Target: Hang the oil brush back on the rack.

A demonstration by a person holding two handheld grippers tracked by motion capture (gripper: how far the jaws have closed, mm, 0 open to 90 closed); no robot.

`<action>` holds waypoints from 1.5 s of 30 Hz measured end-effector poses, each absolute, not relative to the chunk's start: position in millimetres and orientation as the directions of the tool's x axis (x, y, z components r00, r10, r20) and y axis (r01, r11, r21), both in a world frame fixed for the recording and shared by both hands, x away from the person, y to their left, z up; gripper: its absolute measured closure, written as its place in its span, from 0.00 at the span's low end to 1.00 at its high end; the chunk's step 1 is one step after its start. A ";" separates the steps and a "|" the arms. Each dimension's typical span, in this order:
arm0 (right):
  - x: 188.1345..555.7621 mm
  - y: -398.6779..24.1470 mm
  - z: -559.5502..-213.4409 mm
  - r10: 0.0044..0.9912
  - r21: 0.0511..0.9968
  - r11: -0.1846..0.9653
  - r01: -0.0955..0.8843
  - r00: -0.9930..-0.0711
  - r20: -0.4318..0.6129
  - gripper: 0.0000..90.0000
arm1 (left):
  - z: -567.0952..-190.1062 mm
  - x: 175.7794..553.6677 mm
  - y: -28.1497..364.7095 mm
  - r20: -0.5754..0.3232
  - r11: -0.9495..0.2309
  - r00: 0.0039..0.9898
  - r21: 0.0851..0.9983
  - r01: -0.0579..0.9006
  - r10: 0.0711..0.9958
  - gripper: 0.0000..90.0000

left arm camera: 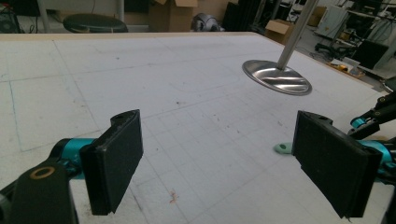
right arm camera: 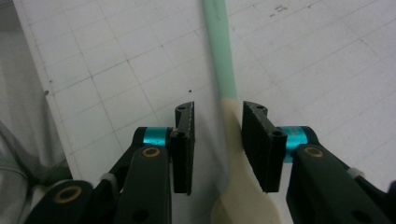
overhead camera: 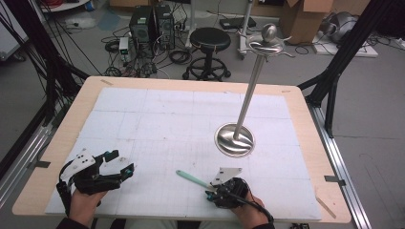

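Since the spoon (right arm camera: 227, 140) lies flat on the white surface (overhead camera: 157, 119) at the near edge, a bit right of centre, with its mint-green handle pointing up and left and its cream bowl end toward the person, it looks like an easy thing to pick up. My guess is it's light, one-piece wood or plastic with a coated handle, stiff enough not to bend and not fragile at all. The handle could be a little slick, and being thin and flat on the board it may skate or roll if pinched off-centre. The right tongs (overhead camera: 216, 192) are straddling it right where the green meets the cream, jaws narrowed to either side; one seems against the neck, the other shows a small gap, so I wouldn't call it gripped yet. That neck spot seems a decent hold, near the heavier end. The left tongs (overhead camera: 117, 164) sit at the near left, spread wide with nothing in them. Farther off to the right stands a tall metal stand (overhead camera: 235, 139) on a round shiny base, well apart from the spoon.
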State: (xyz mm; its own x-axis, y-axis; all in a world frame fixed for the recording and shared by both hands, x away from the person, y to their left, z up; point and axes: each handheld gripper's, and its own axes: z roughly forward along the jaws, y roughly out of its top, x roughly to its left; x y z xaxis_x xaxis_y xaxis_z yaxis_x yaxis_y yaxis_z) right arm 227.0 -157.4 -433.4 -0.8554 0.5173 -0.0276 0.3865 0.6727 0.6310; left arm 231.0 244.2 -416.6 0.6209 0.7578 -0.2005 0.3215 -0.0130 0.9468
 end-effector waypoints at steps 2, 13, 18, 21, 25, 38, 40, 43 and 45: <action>227.5 -156.1 -432.3 0.514 0.618 0.678 0.397 -0.858 -0.013 0.80 | -416.2 230.7 243.7 -0.200 -0.013 0.622 0.947 0.320 0.757 0.19; 230.0 -152.2 -429.5 0.541 0.590 0.673 0.446 -0.841 0.020 0.91 | -415.9 230.7 241.0 -0.195 -0.023 0.647 0.950 0.313 0.737 0.19; 229.0 -152.6 -429.7 0.556 0.593 0.658 0.464 -0.830 0.031 0.91 | -416.5 231.0 238.8 -0.201 -0.026 0.670 0.950 0.312 0.715 0.20; 228.2 -153.2 -429.9 0.561 0.599 0.652 0.465 -0.827 0.033 0.91 | -416.0 230.7 237.9 -0.201 -0.027 0.683 0.951 0.308 0.702 0.20; 227.7 -157.1 -431.3 0.568 0.620 0.628 0.470 -0.822 0.047 0.91 | -414.4 230.0 236.7 -0.212 -0.014 0.693 0.952 0.306 0.689 0.20; 225.4 -179.3 -410.1 0.589 0.739 0.496 0.456 -0.802 0.099 0.91 | -406.4 227.5 225.2 -0.238 -0.009 0.760 0.952 0.306 0.605 0.24; 224.8 -181.9 -406.8 0.583 0.758 0.472 0.450 -0.805 0.115 0.91 | -405.0 227.7 221.6 -0.258 0.007 0.778 0.951 0.311 0.573 0.25; 223.9 -184.8 -402.0 0.567 0.783 0.445 0.434 -0.814 0.129 0.91 | -402.6 228.1 213.9 -0.245 -0.007 0.805 0.955 0.295 0.541 0.25; 223.5 -185.4 -400.4 0.553 0.794 0.435 0.425 -0.822 0.136 0.91 | -401.1 228.9 208.3 -0.224 -0.031 0.821 0.959 0.281 0.526 0.26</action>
State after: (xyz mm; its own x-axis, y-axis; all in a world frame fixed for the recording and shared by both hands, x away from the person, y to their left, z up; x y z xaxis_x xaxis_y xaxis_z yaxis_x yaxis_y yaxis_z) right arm 223.5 -185.4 -400.4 -0.8218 0.5532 0.1364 0.4247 0.4351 0.7939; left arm 228.9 208.3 -401.1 0.8207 0.5257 -0.2239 0.2815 -0.0309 0.9591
